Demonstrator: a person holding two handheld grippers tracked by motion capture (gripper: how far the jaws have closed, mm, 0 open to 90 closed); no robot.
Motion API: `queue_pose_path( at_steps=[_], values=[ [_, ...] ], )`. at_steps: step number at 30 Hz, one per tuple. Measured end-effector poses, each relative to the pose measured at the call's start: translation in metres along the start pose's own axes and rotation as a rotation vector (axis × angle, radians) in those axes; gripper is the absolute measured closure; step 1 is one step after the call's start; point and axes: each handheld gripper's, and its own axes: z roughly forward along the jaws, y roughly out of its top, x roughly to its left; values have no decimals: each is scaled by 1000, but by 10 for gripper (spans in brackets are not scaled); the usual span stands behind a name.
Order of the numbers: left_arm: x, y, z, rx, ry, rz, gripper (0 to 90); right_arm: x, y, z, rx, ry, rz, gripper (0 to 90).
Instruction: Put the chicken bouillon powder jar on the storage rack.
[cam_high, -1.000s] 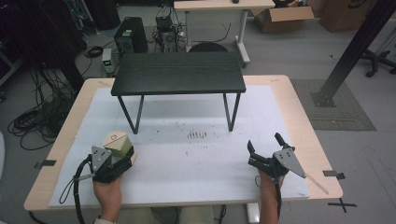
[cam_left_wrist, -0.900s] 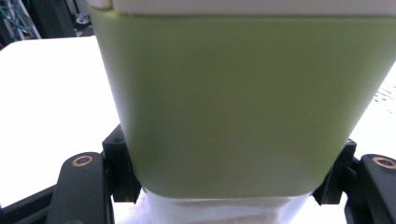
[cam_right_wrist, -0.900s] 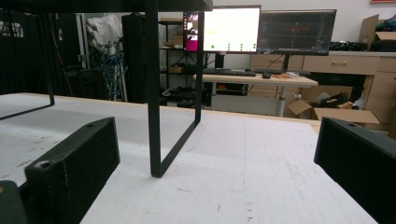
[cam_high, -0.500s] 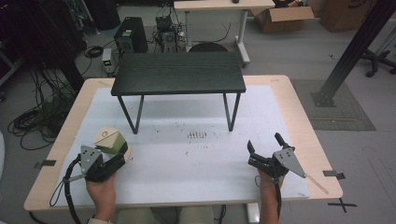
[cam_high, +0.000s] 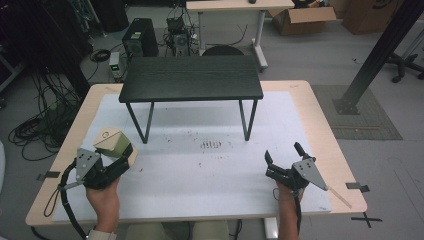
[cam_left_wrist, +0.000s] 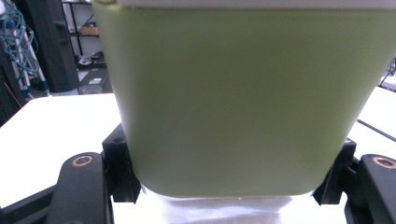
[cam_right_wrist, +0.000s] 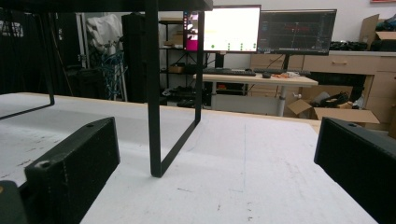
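Observation:
A pale green container (cam_high: 112, 142) with a cream lid sits tilted at the left of the white mat, and my left gripper (cam_high: 121, 159) is shut on its lower part. In the left gripper view the container's green wall (cam_left_wrist: 233, 93) is very close, with one black jaw against each bottom corner. My right gripper (cam_high: 282, 152) rests near the mat's front right, open with nothing between its fingers. The right gripper view looks out between the two wide-apart jaws of that gripper (cam_right_wrist: 215, 149).
A low black table (cam_high: 191, 77) stands at the back middle of the white mat (cam_high: 210, 170); one of its thin legs (cam_right_wrist: 154, 93) stands just ahead of the right gripper. Small dark marks (cam_high: 212, 145) dot the mat's centre. Desks, monitors and boxes stand beyond the wooden tabletop.
My left gripper has moved left and a little back, carrying the green container with it. The right gripper has stayed still and open.

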Motion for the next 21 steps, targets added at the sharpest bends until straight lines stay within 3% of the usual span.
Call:
queue_pose_path(
  at_steps=[21],
  values=[
    [-21, 65, 7, -66, -61, 4, 295, 0, 0, 0, 2, 0, 3, 0]
  ],
)
